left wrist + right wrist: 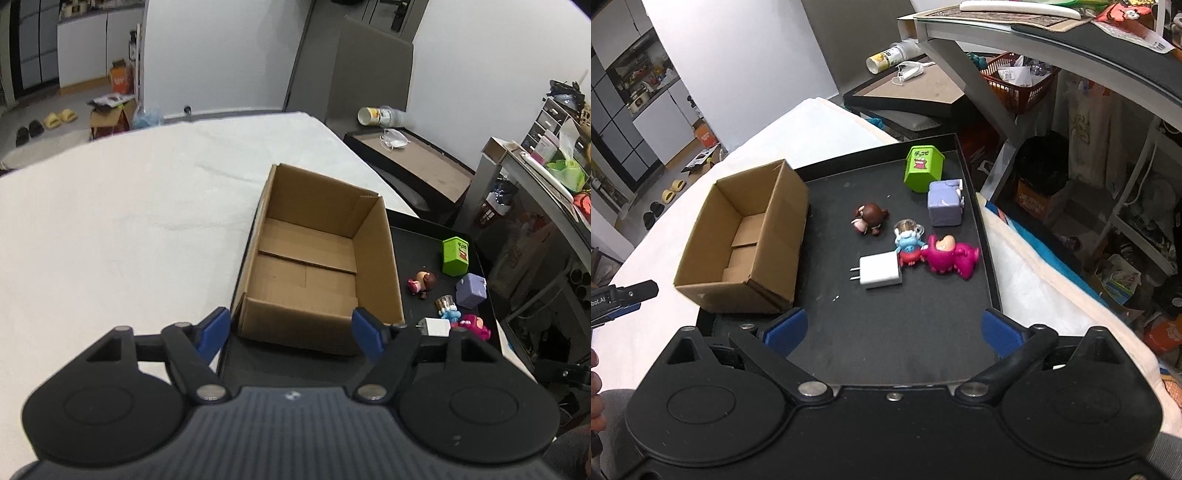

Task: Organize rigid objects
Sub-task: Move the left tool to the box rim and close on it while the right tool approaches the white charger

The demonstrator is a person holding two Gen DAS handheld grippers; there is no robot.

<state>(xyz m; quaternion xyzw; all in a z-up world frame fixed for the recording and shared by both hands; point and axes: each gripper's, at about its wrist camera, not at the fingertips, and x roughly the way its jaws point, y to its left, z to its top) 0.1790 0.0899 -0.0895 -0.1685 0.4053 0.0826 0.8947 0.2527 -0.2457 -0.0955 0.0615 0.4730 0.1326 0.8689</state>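
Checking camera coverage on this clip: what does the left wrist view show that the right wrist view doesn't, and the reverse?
Left only: the left gripper, open above the box's near edge, and the whole bare box floor.
Right only: the right gripper, open over the tray's near end, the charger's prongs, and the toys unobstructed.
Both: box, green bin, purple cube, brown figure, blue figure, pink figure.

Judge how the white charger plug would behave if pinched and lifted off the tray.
The white charger plug looks rigid and boxy, so it probably won't deform. Its smooth faces might slip. Lying flat on the black tray, it seems unlikely to roll.
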